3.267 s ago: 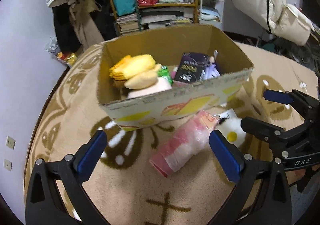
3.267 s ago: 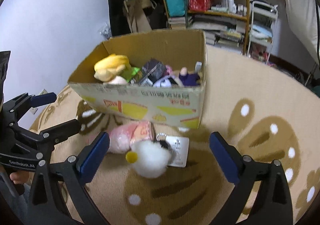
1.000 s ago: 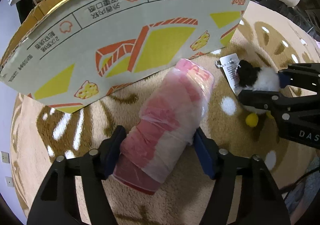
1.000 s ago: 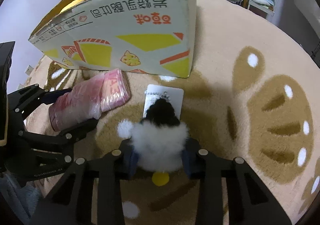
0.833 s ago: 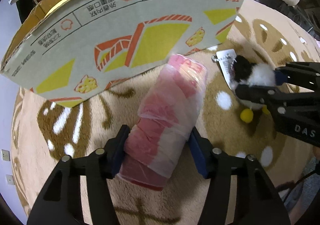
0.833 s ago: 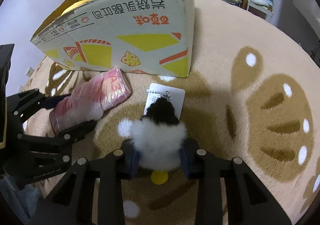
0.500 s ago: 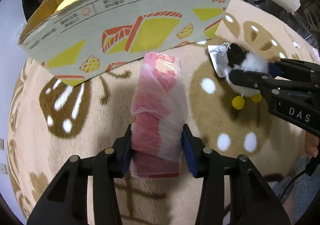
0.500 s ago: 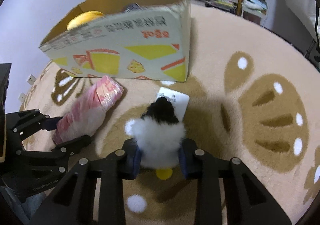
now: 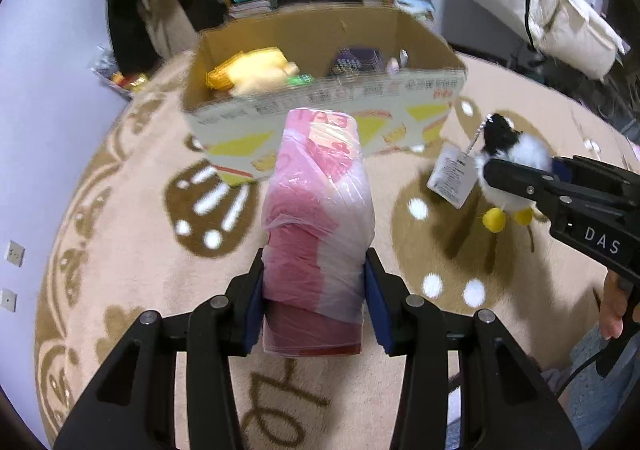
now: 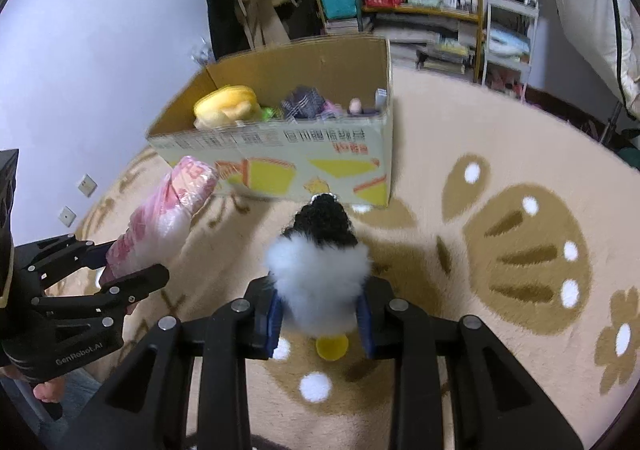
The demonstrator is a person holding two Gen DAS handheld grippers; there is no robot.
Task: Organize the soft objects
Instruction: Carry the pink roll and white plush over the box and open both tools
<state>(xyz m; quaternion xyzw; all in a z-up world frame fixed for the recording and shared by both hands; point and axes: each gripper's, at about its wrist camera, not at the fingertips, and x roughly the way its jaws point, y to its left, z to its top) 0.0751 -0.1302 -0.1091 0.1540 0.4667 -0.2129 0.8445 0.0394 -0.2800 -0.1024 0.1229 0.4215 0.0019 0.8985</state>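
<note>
Soft objects, two of them, are now off the beige patterned carpet (image 9: 120, 250) and held in the air; a second ago both lay on it in front of the box.

At 9 o'clock in the right wrist view, the left gripper (image 9: 314, 302) is clenched on the pink plastic-wrapped soft roll (image 9: 316, 218). One second ago its jaws were only closing around the roll on the floor. The roll now points toward 12 o'clock, at the open brown cardboard box with yellow printed panels (image 9: 424, 38).

At 3 o'clock in the left wrist view, the right gripper (image 10: 320, 316) grasps the white-and-black fluffy plush toy with yellow feet (image 10: 320, 270). Its white paper tag (image 9: 452, 180) hangs free on a chain (proof that the toy has cleared the carpet).

Judgement: pick-up is complete for both items. The box, already holding a yellow plush (image 10: 226, 106) and other articles, lies ahead at 12 o'clock. The remaining step is probably carriage over the near wall and release inside.
</note>
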